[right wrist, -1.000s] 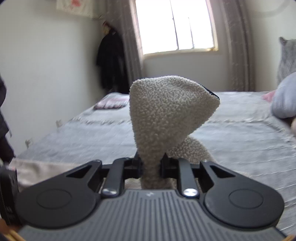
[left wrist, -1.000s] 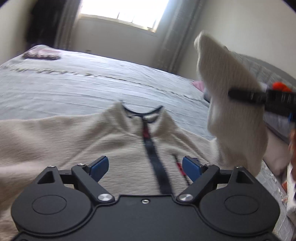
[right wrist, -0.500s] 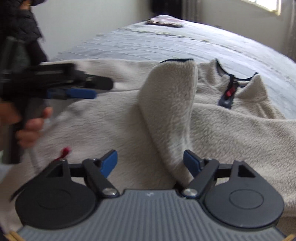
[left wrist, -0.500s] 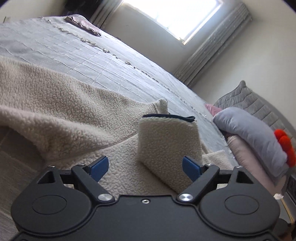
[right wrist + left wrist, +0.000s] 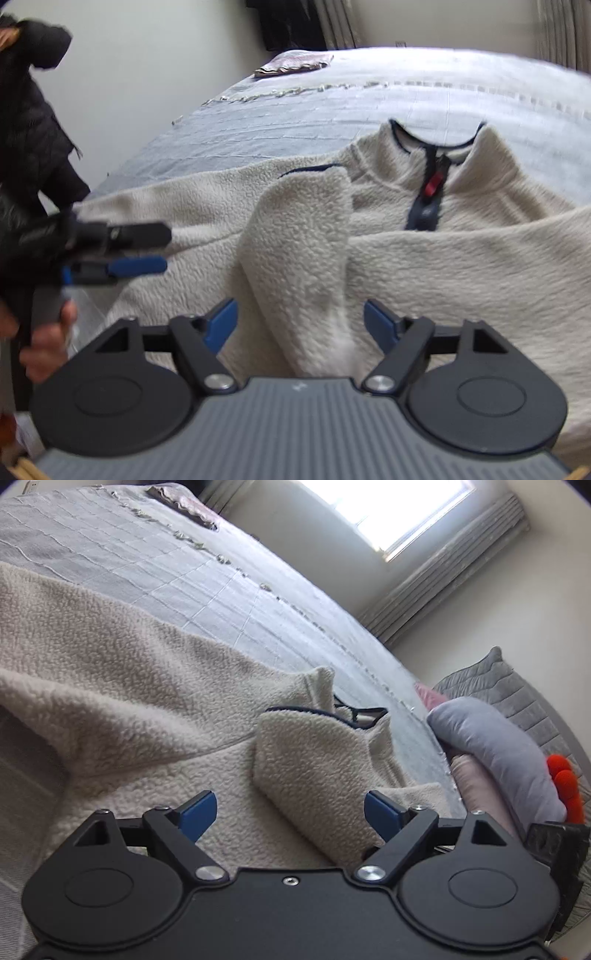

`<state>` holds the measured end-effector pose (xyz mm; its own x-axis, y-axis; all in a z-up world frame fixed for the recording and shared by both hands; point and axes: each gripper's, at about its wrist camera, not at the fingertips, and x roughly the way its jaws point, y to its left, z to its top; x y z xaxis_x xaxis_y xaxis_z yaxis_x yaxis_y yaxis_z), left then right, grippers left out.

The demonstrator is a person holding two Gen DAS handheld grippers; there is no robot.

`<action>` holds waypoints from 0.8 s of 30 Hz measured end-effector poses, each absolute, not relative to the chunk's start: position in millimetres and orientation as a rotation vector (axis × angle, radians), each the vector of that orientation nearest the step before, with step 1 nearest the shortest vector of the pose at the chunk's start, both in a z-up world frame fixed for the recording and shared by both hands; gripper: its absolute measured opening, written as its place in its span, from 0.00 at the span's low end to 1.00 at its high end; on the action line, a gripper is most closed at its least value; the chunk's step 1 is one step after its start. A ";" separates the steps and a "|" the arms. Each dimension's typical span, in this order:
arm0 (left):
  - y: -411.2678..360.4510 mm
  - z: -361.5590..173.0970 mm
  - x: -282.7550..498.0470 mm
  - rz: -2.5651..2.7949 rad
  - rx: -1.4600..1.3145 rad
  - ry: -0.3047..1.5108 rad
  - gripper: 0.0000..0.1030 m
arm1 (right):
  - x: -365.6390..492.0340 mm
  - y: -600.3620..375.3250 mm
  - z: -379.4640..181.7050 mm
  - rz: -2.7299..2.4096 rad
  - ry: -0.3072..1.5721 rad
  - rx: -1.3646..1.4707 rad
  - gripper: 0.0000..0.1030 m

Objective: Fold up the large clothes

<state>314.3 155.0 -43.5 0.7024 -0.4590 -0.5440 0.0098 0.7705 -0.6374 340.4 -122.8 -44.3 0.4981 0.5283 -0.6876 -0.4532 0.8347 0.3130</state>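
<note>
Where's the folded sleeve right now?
In the right wrist view the sleeve lies across the fleece's chest, left of the zipper, its cuff near the collar, between the open right gripper fingers.

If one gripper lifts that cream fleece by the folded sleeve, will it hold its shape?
Probably not: the fleece pullover drapes in soft folds, so it likely flops. Its sleeve lies limp. The nubby pile looks grippy, unlikely to slip.

A big bed with a grey quilted cover [image 5: 332, 99] holds a fluffy cream fleece pullover [image 5: 461, 258] near its front edge, and a small folded cloth [image 5: 295, 66] lies at its far corner.
</note>
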 end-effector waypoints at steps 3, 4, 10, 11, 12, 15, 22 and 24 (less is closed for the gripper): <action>165.9 -38.7 315.3 -0.284 -0.640 0.766 0.84 | 331.4 -101.1 -46.5 0.679 0.868 0.127 0.60; 170.1 -38.1 314.6 -0.285 -0.641 0.765 0.84 | 321.1 -93.4 -43.9 0.728 0.856 0.091 0.59; 183.3 -46.1 308.8 -0.288 -0.683 0.776 0.84 | 271.0 -79.3 -36.5 0.916 0.873 -0.066 0.48; 184.2 -48.7 307.4 -0.288 -0.690 0.781 0.84 | 266.2 -83.0 -34.6 0.903 0.864 -0.089 0.48; 185.3 -51.4 306.4 -0.293 -0.700 0.789 0.84 | 263.0 -89.5 -32.3 0.890 0.857 -0.101 0.50; 194.4 -57.1 298.1 -0.327 -0.791 0.793 0.84 | 259.4 -122.7 -23.8 0.847 0.844 -0.076 0.58; 206.5 -67.3 271.9 -0.348 -0.851 0.788 0.89 | 259.1 -233.7 -9.5 0.617 0.795 -0.026 0.71; 199.1 -73.7 275.4 -0.297 -0.785 0.823 0.86 | 265.4 -262.9 -8.1 0.531 0.786 -0.009 0.72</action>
